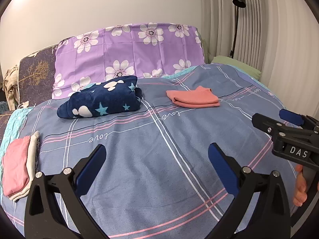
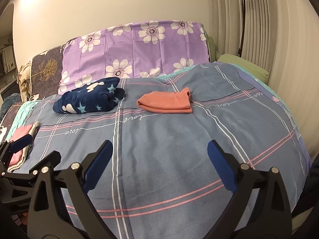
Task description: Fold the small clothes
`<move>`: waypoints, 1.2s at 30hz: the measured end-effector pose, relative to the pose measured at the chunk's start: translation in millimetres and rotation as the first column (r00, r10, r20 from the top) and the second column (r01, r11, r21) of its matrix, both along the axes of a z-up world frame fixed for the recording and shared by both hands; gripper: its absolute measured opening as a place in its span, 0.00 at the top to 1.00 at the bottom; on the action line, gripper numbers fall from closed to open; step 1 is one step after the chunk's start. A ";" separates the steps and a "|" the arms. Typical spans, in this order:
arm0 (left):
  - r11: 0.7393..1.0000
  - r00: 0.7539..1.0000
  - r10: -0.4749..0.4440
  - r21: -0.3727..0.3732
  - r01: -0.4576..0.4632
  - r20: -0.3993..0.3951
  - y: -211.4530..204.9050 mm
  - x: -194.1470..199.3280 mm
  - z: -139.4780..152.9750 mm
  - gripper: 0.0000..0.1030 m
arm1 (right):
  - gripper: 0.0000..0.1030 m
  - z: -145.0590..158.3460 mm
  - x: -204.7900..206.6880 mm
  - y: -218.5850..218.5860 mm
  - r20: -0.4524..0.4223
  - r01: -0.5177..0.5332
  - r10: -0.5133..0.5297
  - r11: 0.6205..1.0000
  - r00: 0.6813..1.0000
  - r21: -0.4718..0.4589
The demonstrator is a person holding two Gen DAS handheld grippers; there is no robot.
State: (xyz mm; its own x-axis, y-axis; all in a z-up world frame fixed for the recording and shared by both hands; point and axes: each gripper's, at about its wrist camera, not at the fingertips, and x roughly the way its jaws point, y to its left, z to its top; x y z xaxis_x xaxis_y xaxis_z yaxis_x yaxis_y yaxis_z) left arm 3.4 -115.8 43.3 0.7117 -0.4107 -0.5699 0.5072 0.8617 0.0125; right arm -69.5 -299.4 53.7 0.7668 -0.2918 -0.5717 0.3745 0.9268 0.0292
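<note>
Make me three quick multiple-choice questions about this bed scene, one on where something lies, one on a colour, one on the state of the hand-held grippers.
1. Where does the navy star blanket lie?
A. left of the folded salmon garment
B. right of it
C. on top of it

2. What colour is the flowered pillowcase?
A. green
B. purple
C. yellow

3. How are the left hand-held gripper and right hand-held gripper?
A. both shut on cloth
B. one holds the blanket
C. both open, holding nothing

Answers:
1 A, both views show the blanket to the left, apart from the garment.
2 B, purple with white flowers.
3 C, only the bedspread shows between the spread fingers.
</note>
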 end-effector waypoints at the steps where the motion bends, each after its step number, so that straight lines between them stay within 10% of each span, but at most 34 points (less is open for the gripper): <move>1: 1.000 1.000 0.001 0.001 -0.001 -0.001 -0.1 0.0 -0.2 0.01 | 0.06 -0.6 0.4 0.3 -0.001 0.000 0.000 1.000 1.000 0.000; 36: 0.998 1.000 -0.007 0.054 0.008 -0.007 -5.6 -2.8 -7.1 0.01 | 0.05 -6.8 3.4 0.1 -0.017 0.002 -0.002 1.000 1.000 0.002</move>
